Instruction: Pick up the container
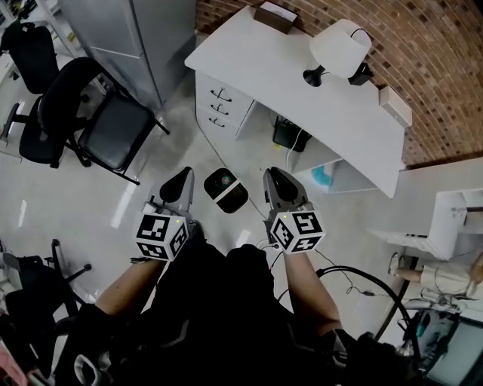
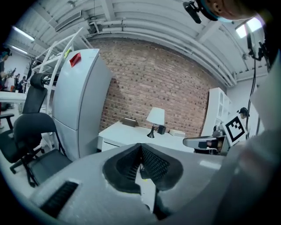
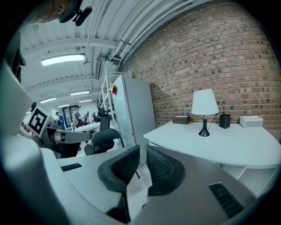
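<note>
Below, the floor (image 1: pixel 75 203) is pale grey and smooth, with soft bright reflections on it. On it stands a white desk (image 1: pixel 302 98) with a flat matt top, a rounded corner and three drawers (image 1: pixel 219 105) with dark handles. The desk is set against a wall of reddish brick (image 1: pixel 438 68), rough and with pale joints. On the desk there is a lamp (image 1: pixel 339 47) with a white shade and a black foot, with a small black holder (image 1: pixel 361 74) just beside it, a brownish box (image 1: pixel 273 15) at the far end and a white box (image 1: pixel 395 105) near the wall. Left of the desk stands a tall grey cabinet (image 1: pixel 128 30) with smooth sides, and near it a black office chair (image 1: pixel 113 128) with a square padded seat. The container (image 1: pixel 225 190) lies on the floor in front of the desk; it is small, black and oblong with rounded corners, and its top looks glossy. In the head view it shows between the two grippers, and neither of them touches it. The left gripper (image 1: pixel 181 177) has grey shells and black ribbed pads, and its jaws are closed together with nothing between them. The right gripper (image 1: pixel 273 177) is of the same make, also clenched and empty. Each one carries a white cube with black square markers.
</note>
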A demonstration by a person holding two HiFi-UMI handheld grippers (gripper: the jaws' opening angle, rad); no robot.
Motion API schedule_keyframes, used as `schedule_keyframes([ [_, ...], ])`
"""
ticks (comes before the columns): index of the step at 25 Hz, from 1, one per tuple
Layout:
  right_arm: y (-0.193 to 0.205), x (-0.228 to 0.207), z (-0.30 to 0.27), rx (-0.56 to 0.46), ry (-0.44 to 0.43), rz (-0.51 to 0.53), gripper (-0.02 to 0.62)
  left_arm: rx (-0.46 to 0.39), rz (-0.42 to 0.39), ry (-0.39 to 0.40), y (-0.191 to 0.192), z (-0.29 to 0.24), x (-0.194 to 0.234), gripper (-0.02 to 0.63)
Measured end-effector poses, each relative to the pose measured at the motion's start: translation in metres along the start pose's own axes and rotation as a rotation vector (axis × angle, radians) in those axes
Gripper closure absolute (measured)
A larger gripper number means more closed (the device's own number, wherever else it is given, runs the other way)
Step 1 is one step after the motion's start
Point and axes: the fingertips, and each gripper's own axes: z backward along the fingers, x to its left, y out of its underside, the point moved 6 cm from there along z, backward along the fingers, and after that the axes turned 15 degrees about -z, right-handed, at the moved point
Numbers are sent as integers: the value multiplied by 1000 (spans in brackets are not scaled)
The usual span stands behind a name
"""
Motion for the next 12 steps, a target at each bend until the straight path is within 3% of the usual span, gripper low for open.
schedule_keyframes([
  [4, 26, -25, -22, 80, 23, -6, 576, 71, 21, 63, 30, -27, -6, 598],
  [7, 47, -48, -42, 133, 20, -53, 508, 118, 20, 91, 57, -50, -14, 598],
  [12, 91, -89, -72, 230, 46, -134, 492, 205, 47, 127, 103, -83, -35, 598],
])
